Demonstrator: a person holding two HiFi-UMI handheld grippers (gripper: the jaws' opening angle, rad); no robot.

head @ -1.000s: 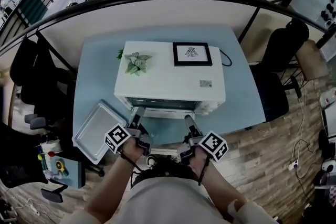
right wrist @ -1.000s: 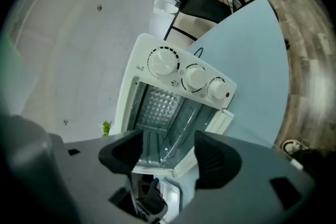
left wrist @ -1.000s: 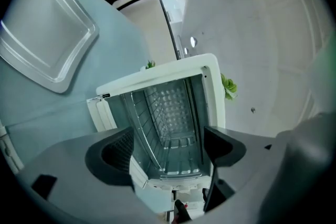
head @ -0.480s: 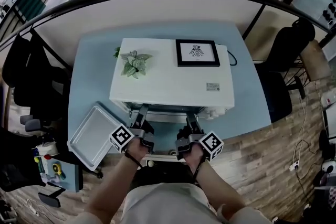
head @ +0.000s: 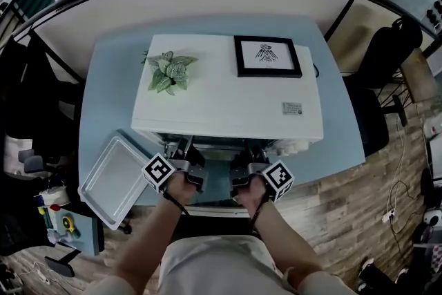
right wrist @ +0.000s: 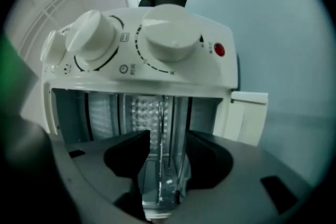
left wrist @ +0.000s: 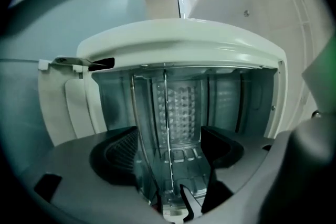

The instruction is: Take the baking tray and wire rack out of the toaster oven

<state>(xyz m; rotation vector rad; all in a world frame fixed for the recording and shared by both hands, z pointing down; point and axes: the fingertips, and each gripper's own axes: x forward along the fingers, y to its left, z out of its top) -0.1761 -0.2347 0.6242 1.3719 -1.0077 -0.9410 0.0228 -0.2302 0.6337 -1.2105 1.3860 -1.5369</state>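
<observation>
The white toaster oven [head: 228, 97] stands open toward me on the blue table [head: 103, 100]. Its wire rack [left wrist: 166, 113] sits inside, edge-on in both gripper views. My left gripper [head: 181, 148] reaches into the oven mouth. Its jaws are wide and have just closed slightly, with the rack's front wire between them [left wrist: 169, 147], untouched. My right gripper [head: 248, 150] is beside it. Its jaws have been closing around the rack [right wrist: 161, 128] and stand narrower [right wrist: 167, 157], with gaps still on both sides. The silver baking tray [head: 114, 179] lies on the table, left of the oven.
A potted plant [head: 168, 71] and a framed picture [head: 267, 56] rest on the oven's top. The control knobs [right wrist: 168, 39] are on the oven's right side. Office chairs stand left and right of the table; a curved railing runs behind it.
Both grippers have moved forward and down into the oven's mouth. The right jaws have narrowed around the rack's edge.
</observation>
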